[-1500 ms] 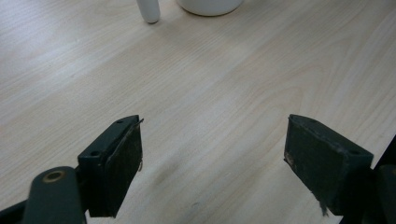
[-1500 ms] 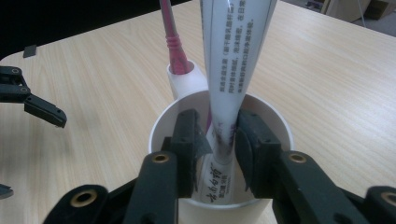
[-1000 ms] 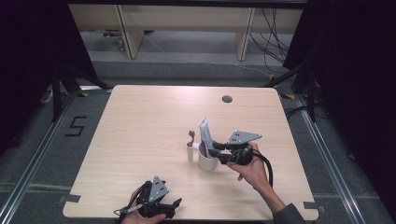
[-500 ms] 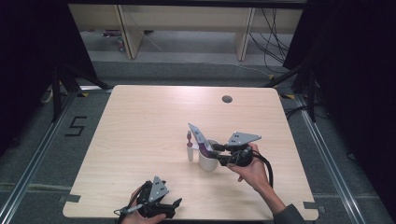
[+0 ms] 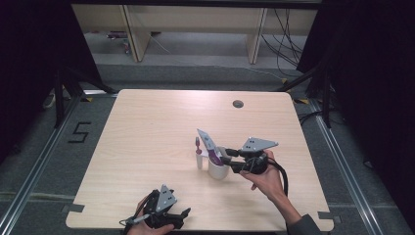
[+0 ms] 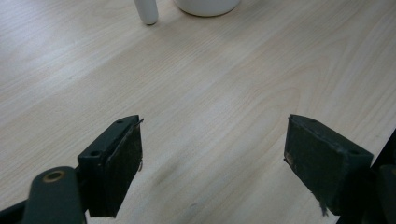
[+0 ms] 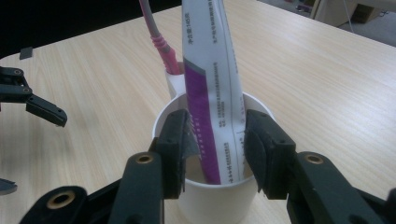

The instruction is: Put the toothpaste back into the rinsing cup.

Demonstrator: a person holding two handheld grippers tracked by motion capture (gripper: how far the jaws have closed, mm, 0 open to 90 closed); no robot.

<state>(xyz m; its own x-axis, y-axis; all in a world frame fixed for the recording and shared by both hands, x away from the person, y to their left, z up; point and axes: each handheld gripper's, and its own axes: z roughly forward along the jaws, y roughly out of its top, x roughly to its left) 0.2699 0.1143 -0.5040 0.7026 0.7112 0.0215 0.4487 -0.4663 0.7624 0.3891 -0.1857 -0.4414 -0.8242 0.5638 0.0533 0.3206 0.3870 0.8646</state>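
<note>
White cup (image 7: pixel 210 196) on the wooden table (image 5: pixel 147 127), holding a white-and-purple toothpaste tube (image 7: pixel 212 93).
The tube stands in the cup, leaning left and away, its lower part between the right gripper (image 7: pixel 215 144) jaws, which flank it over the rim; whether they pinch it I cannot tell. A pink toothbrush (image 7: pixel 159 39) stands in a small holder on the cup's far side. The left gripper (image 6: pixel 212 158) sits released at the near edge, jaws wide apart.
</note>
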